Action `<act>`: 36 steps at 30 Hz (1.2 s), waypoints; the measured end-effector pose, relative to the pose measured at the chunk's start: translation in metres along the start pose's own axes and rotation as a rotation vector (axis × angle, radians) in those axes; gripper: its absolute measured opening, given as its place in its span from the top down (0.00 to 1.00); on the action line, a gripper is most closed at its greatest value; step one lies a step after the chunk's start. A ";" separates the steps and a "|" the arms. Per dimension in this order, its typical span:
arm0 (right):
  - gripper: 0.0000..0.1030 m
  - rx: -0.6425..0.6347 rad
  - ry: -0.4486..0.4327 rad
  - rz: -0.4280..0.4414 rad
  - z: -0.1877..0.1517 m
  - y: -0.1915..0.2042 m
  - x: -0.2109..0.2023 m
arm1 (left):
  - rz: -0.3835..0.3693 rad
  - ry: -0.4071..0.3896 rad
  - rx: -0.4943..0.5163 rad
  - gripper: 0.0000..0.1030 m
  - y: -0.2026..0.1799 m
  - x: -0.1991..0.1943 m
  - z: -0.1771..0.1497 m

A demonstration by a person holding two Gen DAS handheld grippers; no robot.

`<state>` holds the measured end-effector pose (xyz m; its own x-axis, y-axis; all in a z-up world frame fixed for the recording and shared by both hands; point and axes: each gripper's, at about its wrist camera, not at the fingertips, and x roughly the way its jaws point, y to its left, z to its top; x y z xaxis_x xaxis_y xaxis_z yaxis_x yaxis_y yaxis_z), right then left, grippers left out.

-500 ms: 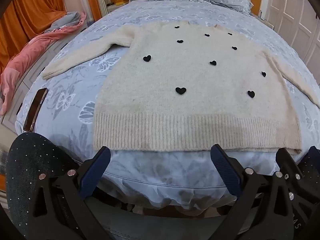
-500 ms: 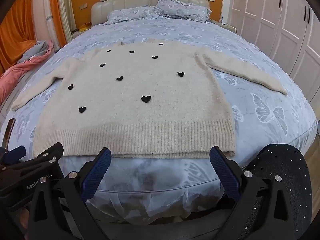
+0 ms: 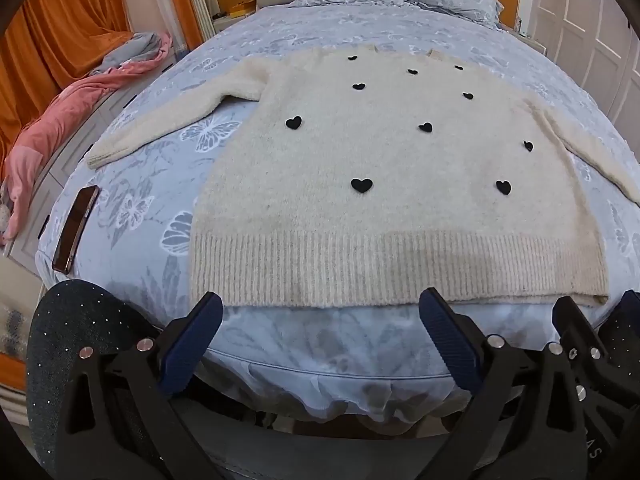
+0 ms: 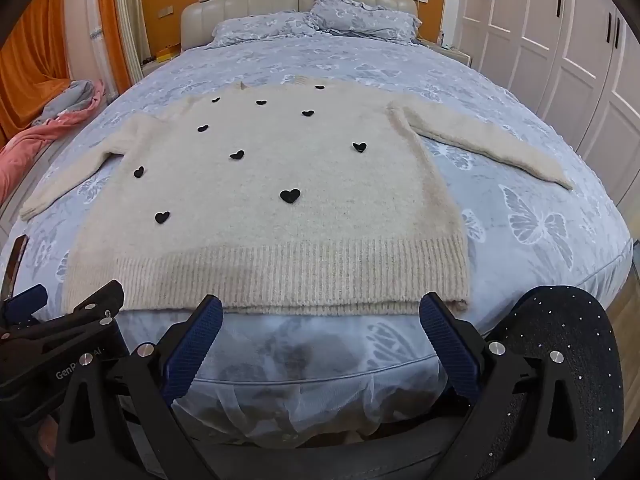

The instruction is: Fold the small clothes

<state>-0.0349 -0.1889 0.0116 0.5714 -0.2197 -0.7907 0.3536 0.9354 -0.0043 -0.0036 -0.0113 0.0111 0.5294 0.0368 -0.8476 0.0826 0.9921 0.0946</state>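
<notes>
1. We saw the cream sweater (image 3: 380, 208) spread flat and face up on the bed (image 3: 132, 208), unfolded, with its ribbed hem (image 3: 392, 268) nearest the foot edge and its collar toward the pillows.
2. The left gripper (image 3: 320, 328) had its jaws spread wide with nothing between them; it hovered just off the hem, apart from it.
3. The right gripper (image 4: 320, 328) was likewise wide and empty, just short of the hem.
4. The sweater's long axis ran straight away from both sets of fingers, with the sleeves out to either side.
5. The left gripper sat nearer the hem's left part and the right gripper nearer its right corner (image 4: 456, 296).
6. We judged a two-corner hem grab likely next.
7. A phone (image 3: 76, 228) lay left of the hem.
</notes>
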 end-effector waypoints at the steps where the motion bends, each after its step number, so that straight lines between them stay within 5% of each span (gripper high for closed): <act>1: 0.05 -0.001 0.001 0.000 0.002 -0.001 -0.001 | 0.001 0.001 0.000 0.07 0.000 0.001 0.001; 36: 0.05 -0.014 0.011 -0.025 0.003 0.002 0.005 | 0.005 0.002 -0.002 0.08 0.003 0.011 -0.004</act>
<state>-0.0290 -0.1887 0.0098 0.5548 -0.2399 -0.7967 0.3569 0.9336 -0.0326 -0.0013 -0.0073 -0.0001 0.5277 0.0418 -0.8484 0.0786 0.9921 0.0978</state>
